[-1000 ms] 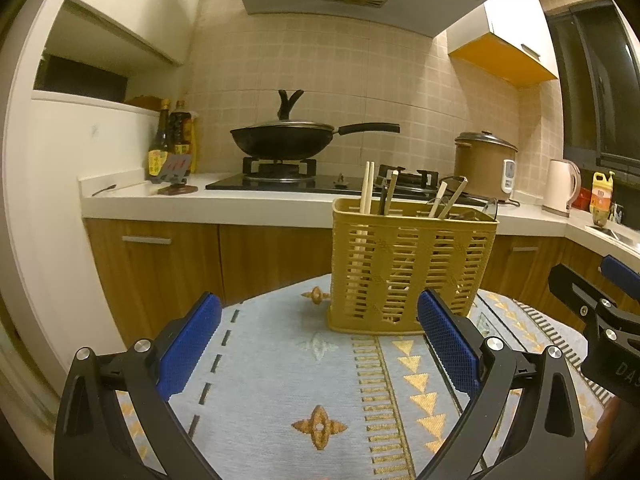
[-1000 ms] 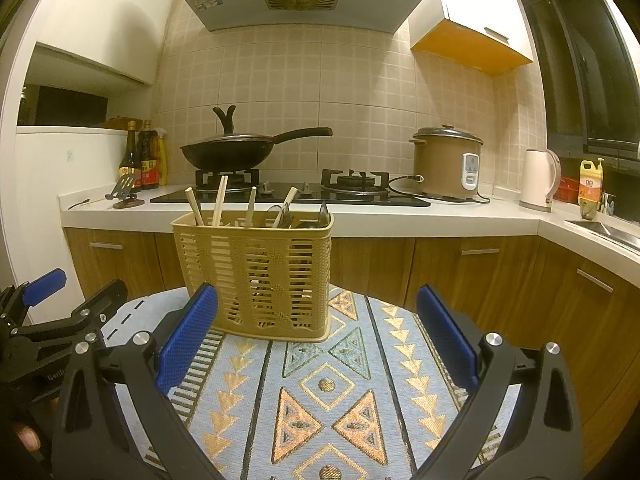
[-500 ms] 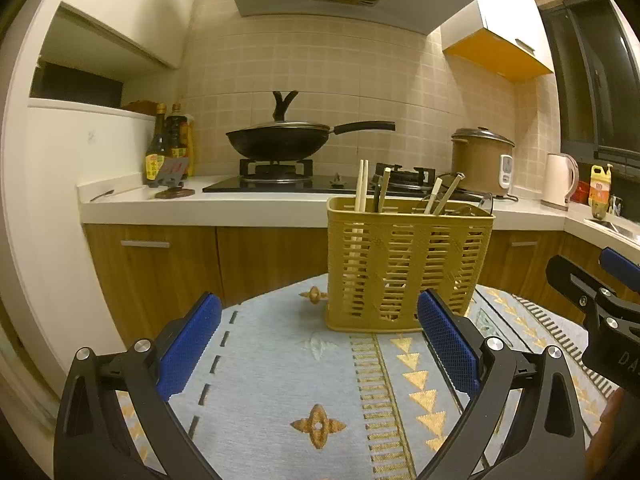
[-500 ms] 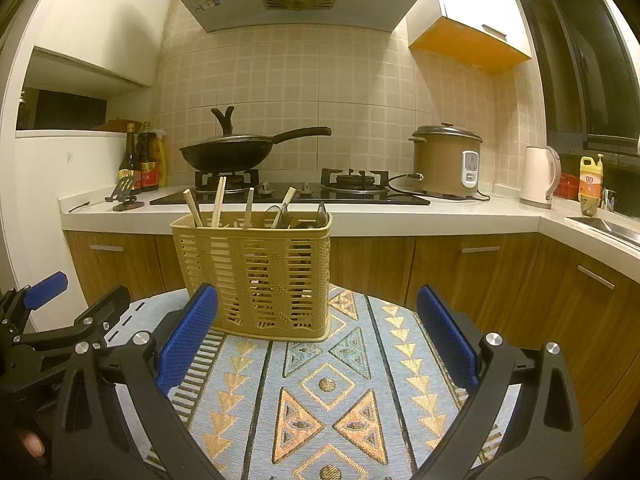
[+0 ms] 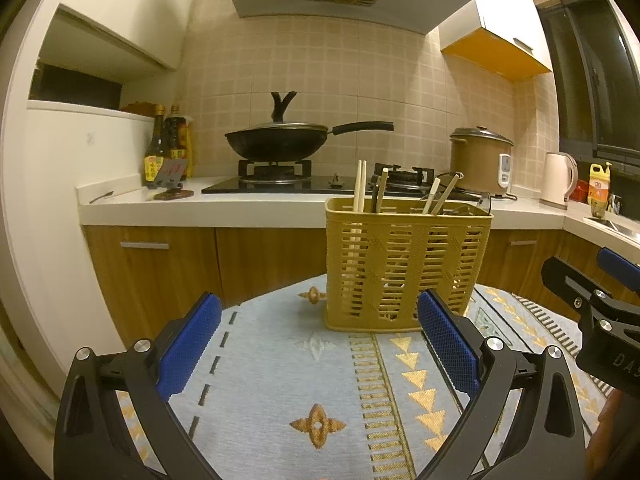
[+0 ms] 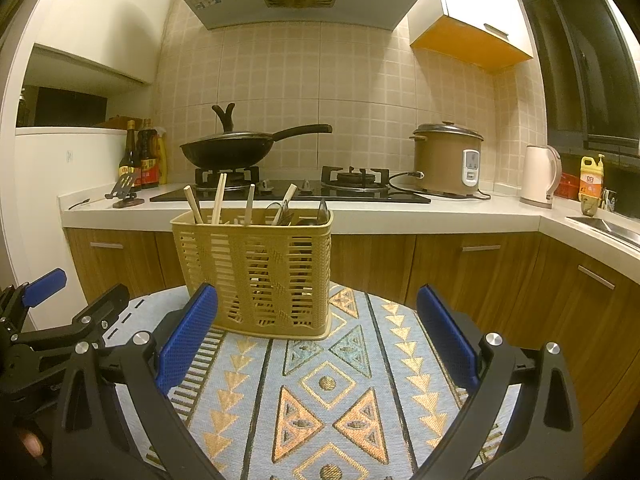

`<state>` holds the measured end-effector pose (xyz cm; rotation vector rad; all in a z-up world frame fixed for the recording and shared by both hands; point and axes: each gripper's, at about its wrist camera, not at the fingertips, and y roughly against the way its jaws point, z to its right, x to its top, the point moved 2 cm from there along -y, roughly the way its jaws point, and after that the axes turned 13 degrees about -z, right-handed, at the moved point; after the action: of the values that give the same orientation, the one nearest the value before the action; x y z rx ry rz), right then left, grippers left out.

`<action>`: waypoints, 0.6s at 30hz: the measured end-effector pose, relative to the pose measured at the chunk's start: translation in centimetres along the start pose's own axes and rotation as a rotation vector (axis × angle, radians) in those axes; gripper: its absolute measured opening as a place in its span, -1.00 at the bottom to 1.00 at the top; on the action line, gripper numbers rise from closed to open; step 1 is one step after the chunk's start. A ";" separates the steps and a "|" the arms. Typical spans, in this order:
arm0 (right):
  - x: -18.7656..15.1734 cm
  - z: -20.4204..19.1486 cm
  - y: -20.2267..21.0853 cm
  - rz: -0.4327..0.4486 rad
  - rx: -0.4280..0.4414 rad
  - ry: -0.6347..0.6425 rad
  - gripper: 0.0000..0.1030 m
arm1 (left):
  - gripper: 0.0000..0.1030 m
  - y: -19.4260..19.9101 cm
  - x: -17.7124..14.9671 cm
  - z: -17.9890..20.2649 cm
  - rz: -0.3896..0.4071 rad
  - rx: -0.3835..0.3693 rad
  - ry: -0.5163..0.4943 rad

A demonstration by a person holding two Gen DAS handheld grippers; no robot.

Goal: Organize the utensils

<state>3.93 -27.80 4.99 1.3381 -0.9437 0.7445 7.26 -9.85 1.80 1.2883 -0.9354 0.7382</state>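
Yellow slotted plastic, the one rectangular utensil basket [image 6: 256, 276] stands upright on the desk [image 6: 360, 364], which is covered by a pale blue cloth with gold triangles. About five sticks show above its rim, among them two pale wooden chopsticks [image 5: 359, 186] side by side; darker utensils lean beside them, their number unclear. Two hand-held grippers hover near: the left hand-held gripper [image 5: 316, 344] and right hand-held gripper [image 6: 316, 340] both spread wide, empty. Behind, one black wok [image 6: 224, 152].

Tan slotted plastic utensil basket [image 5: 406, 268] [image 6: 256, 274] stands upright on the patterned blue tablecloth [image 5: 320, 380] [image 6: 320, 396]. Pale wooden chopsticks [image 5: 359, 186] [image 6: 219, 198] and dark-handled utensils [image 5: 442, 196] [image 6: 286, 210] stick out its top, leaning.
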 end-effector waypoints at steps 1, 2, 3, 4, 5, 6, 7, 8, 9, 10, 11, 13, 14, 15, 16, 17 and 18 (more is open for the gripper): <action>0.0 0.1 0.0 0.000 0.002 -0.004 0.85 | 0.85 0.0 0.0 0.0 -0.001 -0.001 0.000; 0.0 0.1 -0.1 -0.003 0.007 -0.009 0.85 | 0.85 0.0 0.0 0.0 -0.001 0.000 0.000; -0.1 0.2 -0.2 -0.006 0.009 -0.011 0.85 | 0.85 0.0 0.0 0.0 -0.001 -0.001 0.001; -0.1 0.2 -0.3 -0.010 0.009 -0.013 0.85 | 0.85 0.0 0.0 0.0 -0.002 -0.003 0.002; 0.0 0.3 -0.4 -0.013 0.009 -0.015 0.85 | 0.85 0.1 0.0 0.0 -0.002 -0.004 0.003; 0.0 0.4 -0.4 -0.015 0.009 -0.018 0.85 | 0.85 0.1 0.1 0.0 -0.001 -0.004 0.003; 0.0 0.5 -0.4 -0.015 0.011 -0.022 0.85 | 0.85 0.1 0.1 0.0 0.000 -0.003 0.002; 0.0 0.5 -0.4 -0.015 0.012 -0.024 0.85 | 0.85 0.1 0.1 0.0 0.001 -0.001 -0.001; 0.0 0.6 -0.4 -0.015 0.014 -0.027 0.85 | 0.85 0.1 0.0 0.0 0.000 -0.001 -0.002; 0.0 0.6 -0.4 -0.016 0.015 -0.028 0.85 | 0.85 0.1 0.0 0.0 0.000 0.000 -0.002; 0.0 0.5 -0.4 -0.018 0.014 -0.026 0.85 | 0.85 0.1 0.0 0.0 -0.001 -0.001 -0.001; 0.0 0.5 -0.4 -0.020 0.012 -0.021 0.85 | 0.85 0.0 0.1 0.0 -0.003 -0.006 0.002; 0.0 0.5 -0.4 -0.021 0.012 -0.020 0.85 | 0.85 0.0 0.1 0.0 -0.004 -0.009 0.004; 0.0 0.5 -0.4 -0.021 0.013 -0.019 0.85 | 0.85 0.0 0.1 -0.1 -0.004 -0.012 0.005; 0.0 0.4 -0.4 -0.021 0.014 -0.019 0.85 | 0.85 0.0 0.1 -0.1 -0.005 -0.013 0.005; 0.0 0.4 -0.4 -0.021 0.014 -0.018 0.85 | 0.85 0.0 0.1 -0.1 -0.005 -0.013 0.004; 0.0 0.4 -0.3 -0.020 0.014 -0.017 0.85 | 0.85 0.0 0.1 -0.1 -0.006 -0.013 0.002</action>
<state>4.18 -28.25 4.86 1.3662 -0.9384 0.7267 7.33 -9.78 1.84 1.2777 -0.9328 0.7277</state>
